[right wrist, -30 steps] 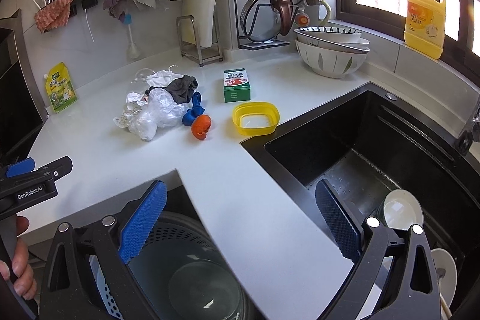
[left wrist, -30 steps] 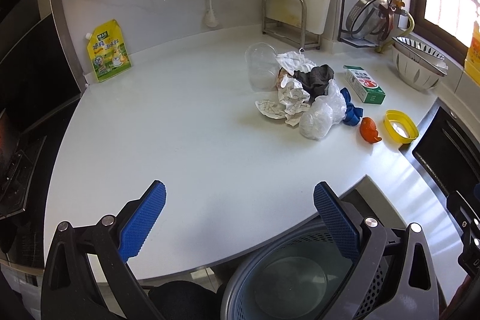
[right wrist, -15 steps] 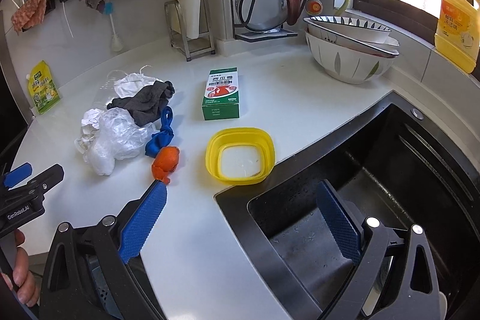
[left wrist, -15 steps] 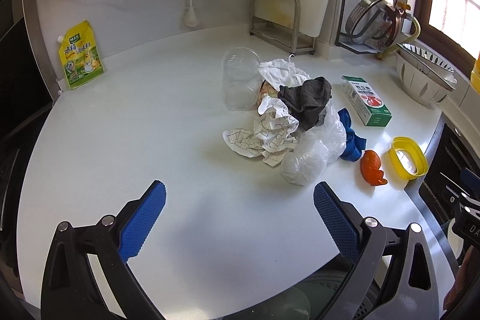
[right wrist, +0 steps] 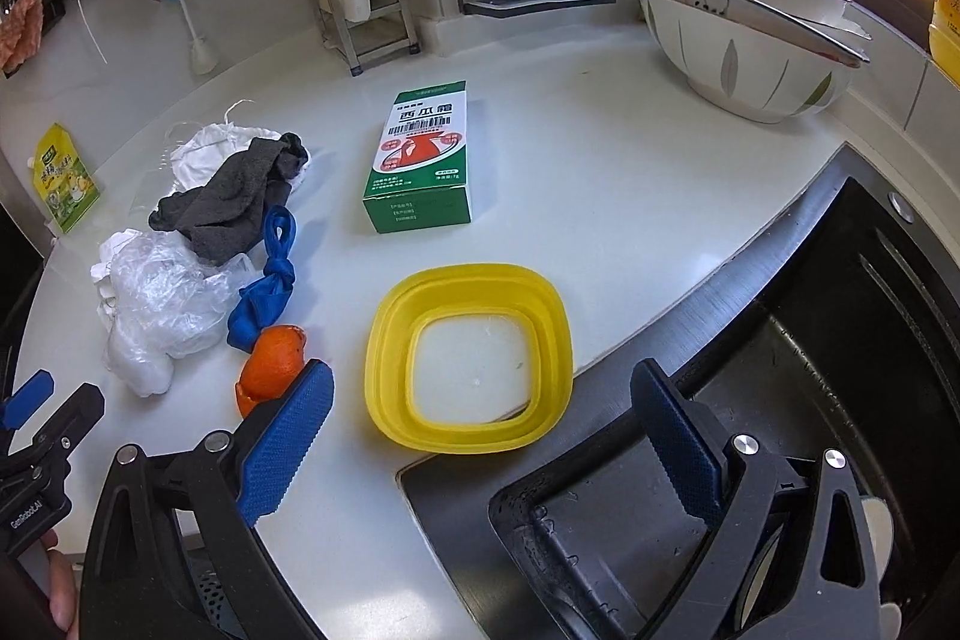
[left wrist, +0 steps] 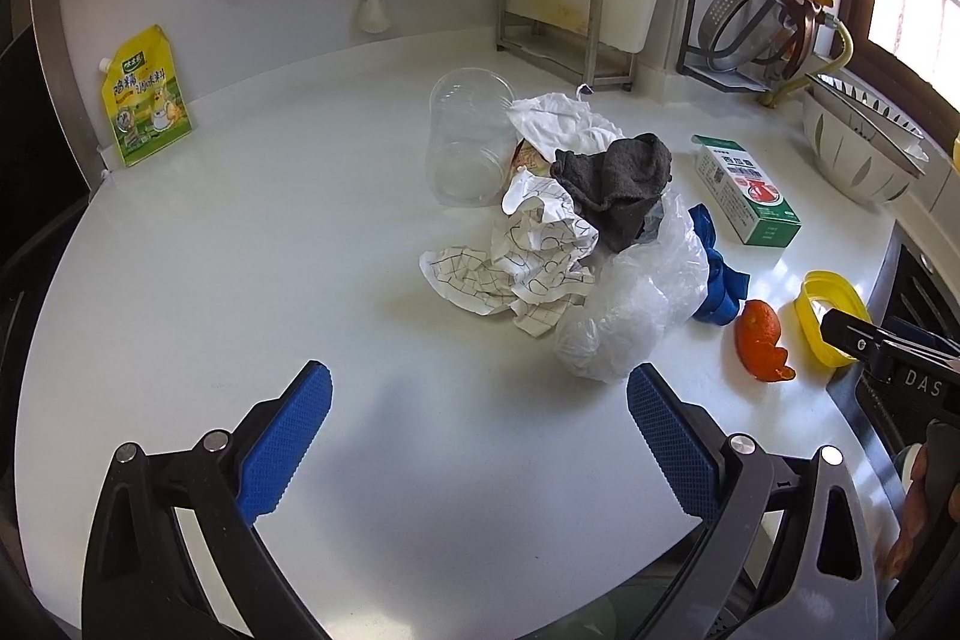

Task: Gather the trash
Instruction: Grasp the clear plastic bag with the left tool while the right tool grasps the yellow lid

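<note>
Both claws stand with jaws spread wide and empty: the left claw (left wrist: 480,436) hovers over bare worktop (left wrist: 240,250) short of the trash pile, and the right claw (right wrist: 480,436) hangs above the worktop edge where it meets the black sink (right wrist: 840,370), its left pad just beside the orange peel (right wrist: 273,361). The trash lies heaped near the middle of the worktop: a clear plastic cup (left wrist: 471,139) on its side, crumpled white tissue (left wrist: 558,121), a dark grey rag (left wrist: 618,178) draped on top, crumpled printed paper (left wrist: 528,262), a wrinkled clear plastic bag (left wrist: 630,310), a knotted blue strip (left wrist: 717,280) and the orange peel (left wrist: 759,340) at the near end. A green carton (right wrist: 420,160) and a yellow collapsible container (right wrist: 474,358) lie apart from the heap; whether these count as trash cannot be told. Likely hazards: the bag and paper are light, springy and overlapping, so a pinch on one piece may drag or scatter its neighbours; the cup, lying on its side, would probably roll if nudged; the thin, curled peel may slip from the broad pads or be pushed rather than lifted. The right claw works close to the sink rim, so a swept item could drop into the basin. The mesh bin (right wrist: 204,604) sits below the worktop edge, barely in view, so a carried piece may miss it.
</note>
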`<state>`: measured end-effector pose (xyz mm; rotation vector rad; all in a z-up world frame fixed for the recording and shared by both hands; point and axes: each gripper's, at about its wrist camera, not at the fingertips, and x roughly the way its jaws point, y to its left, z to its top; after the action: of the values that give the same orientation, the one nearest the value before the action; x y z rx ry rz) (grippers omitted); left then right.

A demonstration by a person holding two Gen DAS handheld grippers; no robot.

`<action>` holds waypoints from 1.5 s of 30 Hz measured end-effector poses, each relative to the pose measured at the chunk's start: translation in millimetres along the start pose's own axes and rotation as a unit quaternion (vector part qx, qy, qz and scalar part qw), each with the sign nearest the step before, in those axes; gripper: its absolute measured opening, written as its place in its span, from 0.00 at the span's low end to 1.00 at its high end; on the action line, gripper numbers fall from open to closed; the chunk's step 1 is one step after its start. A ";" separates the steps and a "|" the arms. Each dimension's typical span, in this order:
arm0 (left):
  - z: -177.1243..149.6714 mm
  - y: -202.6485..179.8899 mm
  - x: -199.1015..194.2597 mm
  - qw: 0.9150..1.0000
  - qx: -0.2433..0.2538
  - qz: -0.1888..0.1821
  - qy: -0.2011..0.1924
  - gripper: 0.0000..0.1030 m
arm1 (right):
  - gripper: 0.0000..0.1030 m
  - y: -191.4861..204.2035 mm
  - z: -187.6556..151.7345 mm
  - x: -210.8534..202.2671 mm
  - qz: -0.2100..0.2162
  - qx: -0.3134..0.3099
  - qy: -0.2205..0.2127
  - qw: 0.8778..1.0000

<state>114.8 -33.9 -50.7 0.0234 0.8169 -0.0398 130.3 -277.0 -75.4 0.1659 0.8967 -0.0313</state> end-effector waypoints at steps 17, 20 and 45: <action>3.7 -5.5 5.9 1.000 0.003 0.004 0.000 0.94 | 0.71 16.0 3.8 13.8 -0.025 -0.051 0.015 0.998; 3.9 -6.3 6.5 1.000 0.000 0.001 0.001 0.94 | 0.66 13.5 3.2 10.8 -0.005 -0.047 0.011 0.999; 14.9 -38.6 36.3 1.000 0.018 -0.007 -0.001 0.84 | 0.65 -9.5 1.9 -8.1 0.058 0.000 -0.010 0.998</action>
<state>148.8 -74.0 -67.2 0.0523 0.8144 -0.0672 125.8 -287.0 -69.1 0.2177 0.8658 0.0740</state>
